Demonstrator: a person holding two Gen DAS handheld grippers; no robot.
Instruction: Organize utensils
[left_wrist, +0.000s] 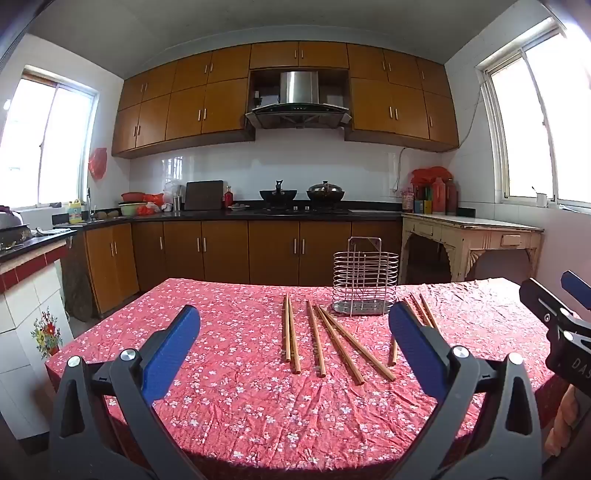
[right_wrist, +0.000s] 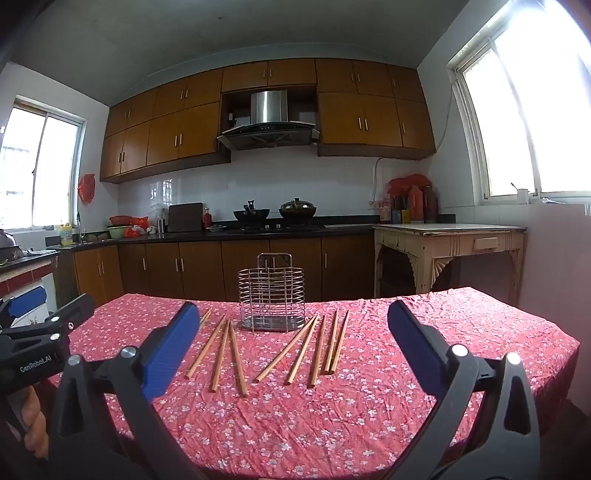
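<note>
Both my tongs gape wide, empty — ahead lie thin brown wooden chopsticks (right_wrist: 295, 350): light, stiff, roll-prone — I'd pinch mid-shaft.

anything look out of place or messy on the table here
Yes: the wooden chopsticks lie scattered at mixed angles on the floral tablecloth, some crossing, while the wire utensil holder stands upright and looks empty.

Bare red floral cloth fronts the bench (right_wrist: 369, 424), giving a gripper open passage; farther in, scattered wooden chopsticks (right_wrist: 295, 350) flank the upright wire utensil rack (right_wrist: 272, 295) near the far edge.
</note>
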